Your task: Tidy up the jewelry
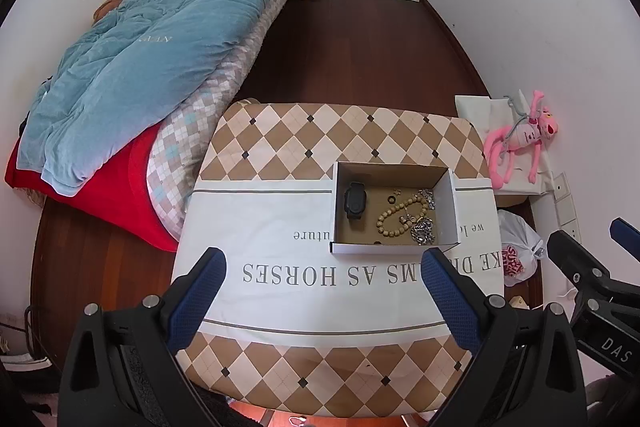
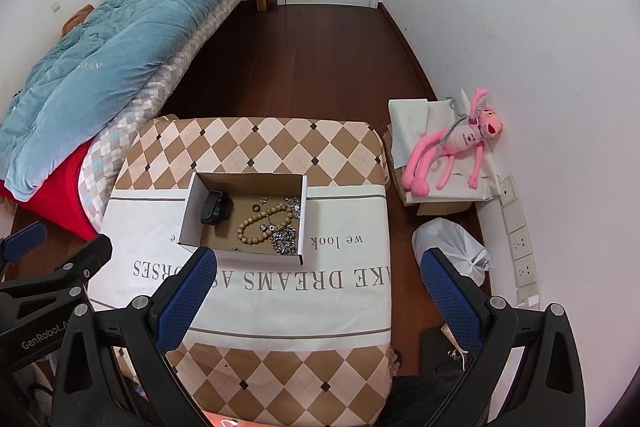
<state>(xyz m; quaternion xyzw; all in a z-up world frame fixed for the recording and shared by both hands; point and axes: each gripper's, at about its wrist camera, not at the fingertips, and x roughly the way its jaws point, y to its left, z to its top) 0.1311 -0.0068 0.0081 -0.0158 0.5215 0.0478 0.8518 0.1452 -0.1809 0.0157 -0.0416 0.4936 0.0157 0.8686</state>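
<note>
Both grippers, left [image 1: 322, 273] and right [image 2: 318, 267], jaws wide, empty; bead bracelet [image 1: 400, 217] (light, limp) likely best pinched mid-strand.

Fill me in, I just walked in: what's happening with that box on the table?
A person holds a gripper in each hand above the table. Both the left gripper and right gripper are open and empty. In the cardboard box lie a black watch, a bead bracelet, a silver chain and small rings. Nothing is being handled.

Cloth [image 2: 280, 291] printed "DREAMS AS HORSES", "we look", left claw [image 2: 38, 337] arm marked "GenRobot"
</note>
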